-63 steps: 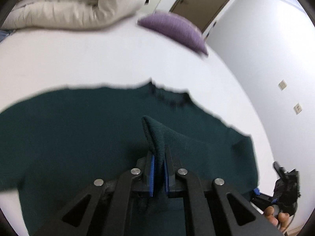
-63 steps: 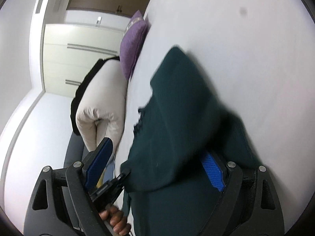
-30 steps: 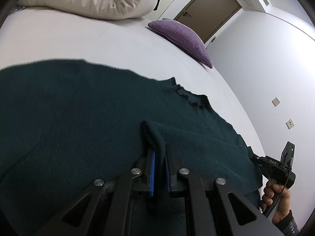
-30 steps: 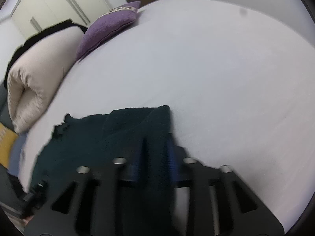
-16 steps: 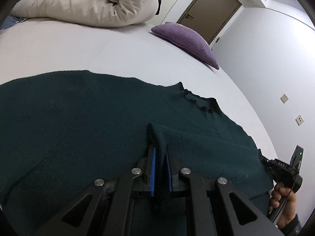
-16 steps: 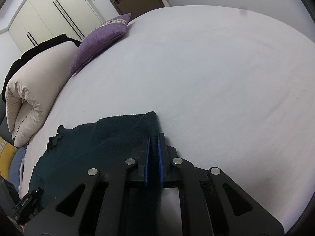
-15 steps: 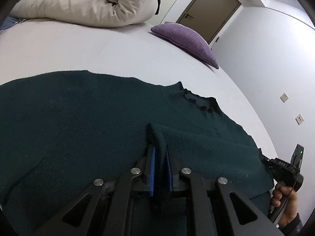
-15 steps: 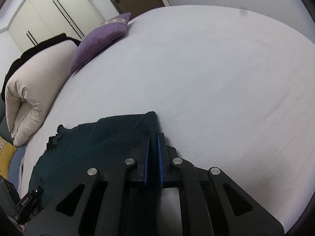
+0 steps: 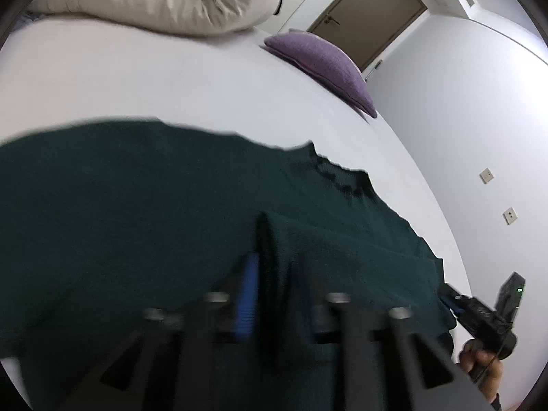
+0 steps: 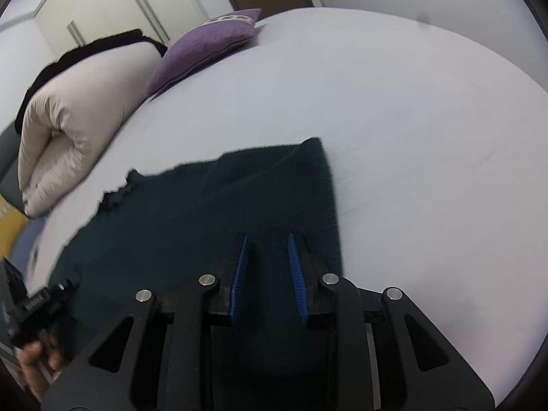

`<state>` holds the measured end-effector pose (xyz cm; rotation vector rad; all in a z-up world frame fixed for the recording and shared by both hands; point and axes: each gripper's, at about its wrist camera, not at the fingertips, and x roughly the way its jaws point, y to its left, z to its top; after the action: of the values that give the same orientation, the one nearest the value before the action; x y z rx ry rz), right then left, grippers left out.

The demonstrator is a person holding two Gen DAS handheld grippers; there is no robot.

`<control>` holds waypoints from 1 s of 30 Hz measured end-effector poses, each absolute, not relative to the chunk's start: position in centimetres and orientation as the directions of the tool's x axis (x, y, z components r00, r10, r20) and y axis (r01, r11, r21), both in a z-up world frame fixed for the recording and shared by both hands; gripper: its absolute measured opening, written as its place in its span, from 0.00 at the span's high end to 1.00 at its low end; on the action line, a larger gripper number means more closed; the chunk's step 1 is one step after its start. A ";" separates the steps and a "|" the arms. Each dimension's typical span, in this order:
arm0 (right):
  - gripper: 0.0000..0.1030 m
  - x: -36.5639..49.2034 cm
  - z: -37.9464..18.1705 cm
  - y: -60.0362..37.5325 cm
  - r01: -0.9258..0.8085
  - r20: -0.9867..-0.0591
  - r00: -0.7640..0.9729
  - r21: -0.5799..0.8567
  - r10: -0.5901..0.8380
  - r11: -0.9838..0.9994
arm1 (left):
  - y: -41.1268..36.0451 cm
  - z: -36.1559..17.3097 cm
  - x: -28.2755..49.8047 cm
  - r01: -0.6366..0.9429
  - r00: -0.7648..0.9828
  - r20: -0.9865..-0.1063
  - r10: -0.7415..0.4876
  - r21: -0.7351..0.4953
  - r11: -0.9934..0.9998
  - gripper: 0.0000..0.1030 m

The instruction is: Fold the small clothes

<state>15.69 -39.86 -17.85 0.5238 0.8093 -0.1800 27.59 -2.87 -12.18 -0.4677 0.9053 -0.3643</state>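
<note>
Both grippers had let go: left gripper (image 9: 274,284) and right gripper (image 10: 267,267) were opening, sweater (image 10: 191,226) fabric loose between their pads.

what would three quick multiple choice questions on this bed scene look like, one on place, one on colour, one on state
1. Where does the sweater lie?
A on the floor
B on the bed
C on a chair

2. What colour is the cushion?
A purple
B red
C yellow

3. How do the right gripper's jaws stand?
A clamped together
B apart, with cloth between them
C out of view

Answers:
1 B, the dark green knit is spread on the white sheet.
2 A, it shows purple in both views.
3 B, the blue pads are apart and opening.
</note>
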 end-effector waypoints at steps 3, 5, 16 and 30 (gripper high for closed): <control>0.42 13.2 -14.5 -39.6 0.357 -0.668 0.744 0.391 -0.006 0.848 | 0.9 -9.1 24.7 0.086 0.657 -0.602 -0.454 -0.538 0.838 0.18; 0.35 11.2 -12.3 -38.5 0.316 -0.618 0.786 0.417 0.011 0.852 | 4.7 -7.9 22.3 0.072 0.682 -0.579 -0.448 -0.555 0.828 0.18; 0.35 7.4 -13.0 -24.3 0.053 -0.544 0.705 0.680 0.455 0.731 | 30.9 -13.3 7.2 -0.407 0.832 -0.512 -0.212 -0.824 0.394 0.18; 0.35 7.4 -15.1 -15.0 0.049 -0.550 0.631 0.732 0.547 0.680 | 38.3 -17.6 8.0 -0.368 0.915 -0.374 -0.153 -0.927 0.068 0.43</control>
<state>7.42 -15.01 -15.07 0.7875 0.8553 0.3217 7.99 38.26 -17.58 -1.5076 0.4266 0.1698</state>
